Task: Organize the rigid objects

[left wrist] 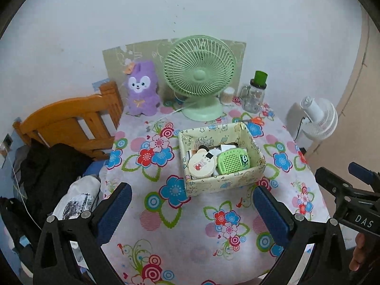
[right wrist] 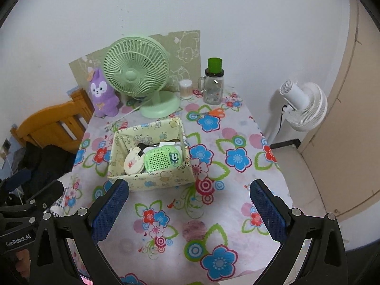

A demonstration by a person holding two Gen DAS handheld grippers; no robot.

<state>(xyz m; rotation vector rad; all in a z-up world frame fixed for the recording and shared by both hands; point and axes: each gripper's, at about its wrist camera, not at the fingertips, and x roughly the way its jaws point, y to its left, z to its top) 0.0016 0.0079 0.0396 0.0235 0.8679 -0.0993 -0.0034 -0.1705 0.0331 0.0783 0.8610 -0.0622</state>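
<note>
The left gripper hangs low in its frame with both blue pads spread wide and nothing between them. The right gripper is the same: wide open and empty, above the flowered tablecloth.

The patterned storage box sits at the centre of the left view, just above the gap of the left fingers. In the right view it is at centre left, and its near left corner is hidden behind the left pad. Inside the box lie a green perforated speaker with a panda, a round cream case and some white items I cannot name.

Between the box and the bottom of both frames the cloth is bare. Behind the box, in the upper centre, stand a green desk fan, a purple plush rabbit, a cotton swab jar and a glass jar with green lid. Orange scissors lie near them. The right table edge falls toward a white floor fan.
</note>
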